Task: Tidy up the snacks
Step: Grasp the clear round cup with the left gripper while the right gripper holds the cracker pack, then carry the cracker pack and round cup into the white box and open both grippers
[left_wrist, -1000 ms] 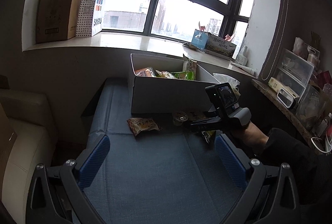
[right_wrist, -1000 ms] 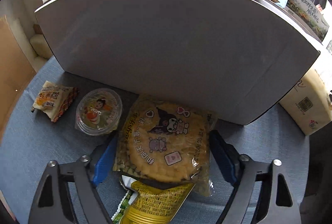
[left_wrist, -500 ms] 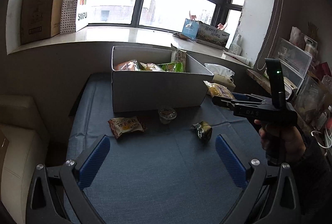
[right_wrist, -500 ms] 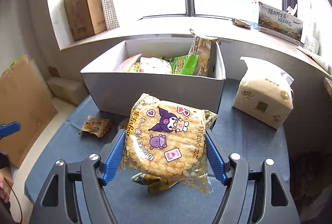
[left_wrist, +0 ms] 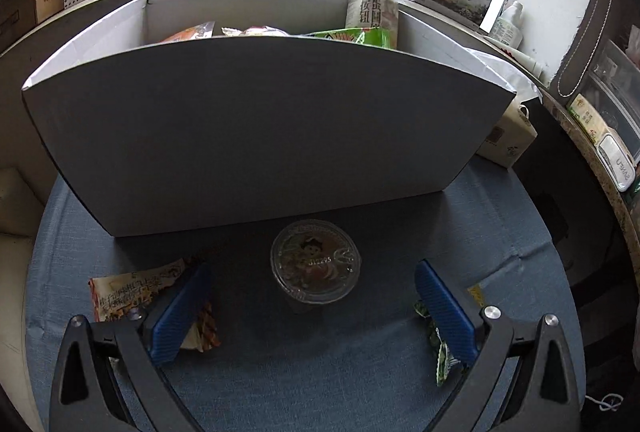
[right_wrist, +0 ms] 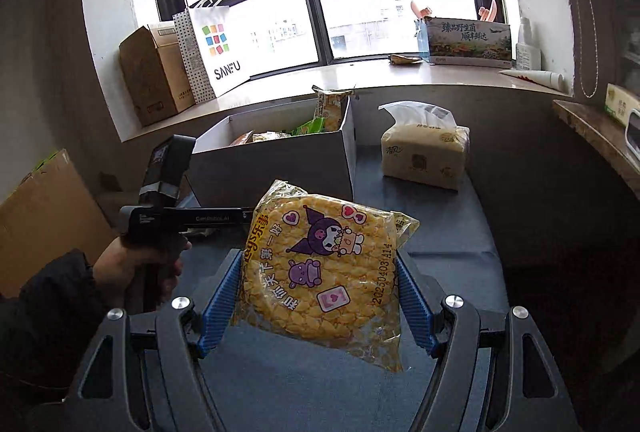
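Note:
My right gripper (right_wrist: 320,296) is shut on a yellow corn-cracker packet (right_wrist: 324,268) with cartoon prints, held in the air above the blue tablecloth, in front of the white box (right_wrist: 280,160). My left gripper (left_wrist: 314,296) is open and low over the table, close to the box's front wall (left_wrist: 248,132). A clear jelly cup (left_wrist: 316,264) stands between its blue fingers (left_wrist: 180,312), touching neither. An orange snack packet (left_wrist: 132,292) lies partly under the left finger. A green packet (left_wrist: 440,352) lies beside the right finger. Several snacks sit inside the box.
A tissue pack (right_wrist: 424,152) stands right of the box. The windowsill behind carries a cardboard carton (right_wrist: 152,76), a SANFU paper bag (right_wrist: 216,48) and a printed box (right_wrist: 468,40). A cluttered shelf (left_wrist: 600,136) runs along the right. A hand (right_wrist: 132,264) holds the left gripper's handle.
My left gripper dropped and moved forward to the box, with the jelly cup now between its fingers. My right gripper lifted the yellow packet off the table and drew back from the box.

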Demonstrator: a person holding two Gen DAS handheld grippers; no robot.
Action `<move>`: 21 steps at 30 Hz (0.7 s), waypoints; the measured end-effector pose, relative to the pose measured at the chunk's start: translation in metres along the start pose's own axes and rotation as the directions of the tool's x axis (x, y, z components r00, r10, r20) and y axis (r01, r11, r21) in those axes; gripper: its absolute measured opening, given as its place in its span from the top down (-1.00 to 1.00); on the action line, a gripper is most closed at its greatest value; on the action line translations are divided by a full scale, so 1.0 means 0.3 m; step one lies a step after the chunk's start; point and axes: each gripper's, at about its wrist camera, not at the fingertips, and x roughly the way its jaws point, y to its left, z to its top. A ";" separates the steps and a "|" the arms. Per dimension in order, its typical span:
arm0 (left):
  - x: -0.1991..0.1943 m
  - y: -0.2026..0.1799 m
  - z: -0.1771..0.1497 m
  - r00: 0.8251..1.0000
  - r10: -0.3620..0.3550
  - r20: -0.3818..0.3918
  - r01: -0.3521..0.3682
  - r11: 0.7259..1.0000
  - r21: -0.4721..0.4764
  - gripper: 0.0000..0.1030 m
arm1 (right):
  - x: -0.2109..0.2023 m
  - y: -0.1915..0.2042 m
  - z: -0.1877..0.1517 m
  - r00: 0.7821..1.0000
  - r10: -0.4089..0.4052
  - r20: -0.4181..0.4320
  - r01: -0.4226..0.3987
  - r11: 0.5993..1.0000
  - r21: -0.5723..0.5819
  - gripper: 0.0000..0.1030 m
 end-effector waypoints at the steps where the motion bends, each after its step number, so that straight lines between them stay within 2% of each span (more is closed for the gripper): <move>1: 0.017 -0.002 0.004 1.000 0.006 -0.010 -0.006 1.000 0.007 -0.93 | -0.001 -0.010 -0.008 1.000 -0.002 -0.005 0.002 1.000 0.006 -0.50; 3: 0.046 0.000 0.009 0.999 0.016 -0.041 -0.015 1.000 0.008 -0.58 | 0.001 -0.030 -0.022 1.000 -0.001 -0.013 0.001 1.000 0.020 -0.50; 4: 0.055 0.002 0.008 0.999 0.011 -0.053 -0.010 1.000 0.007 -0.13 | 0.004 -0.037 -0.027 1.000 -0.002 -0.015 0.002 1.000 0.026 -0.50; 5: 0.049 -0.005 0.008 0.999 0.033 -0.040 -0.031 0.999 0.031 0.03 | 0.007 -0.040 -0.028 1.000 0.002 -0.017 -0.002 1.000 0.028 -0.50; 6: 0.048 -0.010 0.007 0.998 0.044 -0.044 -0.042 0.998 0.048 0.03 | 0.009 -0.042 -0.031 1.000 0.000 -0.018 0.001 1.000 0.031 -0.50; 8: 0.031 -0.008 0.002 0.999 0.013 -0.039 -0.011 0.999 0.047 0.04 | 0.012 -0.038 -0.033 1.000 0.002 -0.023 -0.002 1.000 0.032 -0.50; 11: -0.029 -0.004 -0.010 1.000 0.015 0.004 -0.015 0.998 0.062 0.04 | 0.019 -0.023 -0.035 1.000 0.008 -0.025 -0.007 1.000 0.011 -0.50; 13: -0.083 -0.006 -0.015 0.999 -0.013 0.032 0.010 0.998 0.066 0.04 | 0.029 -0.016 -0.036 0.999 0.017 -0.033 -0.016 1.000 0.007 -0.50; 17: -0.254 -0.030 -0.053 0.992 -0.053 0.117 0.040 0.993 0.111 0.04 | 0.048 0.009 -0.039 0.998 0.046 -0.040 -0.046 0.999 -0.005 -0.50; 21: -0.445 -0.049 -0.112 0.975 -0.116 0.188 0.091 0.986 0.138 0.04 | 0.075 0.039 -0.027 0.997 0.068 -0.042 -0.069 0.998 -0.014 -0.50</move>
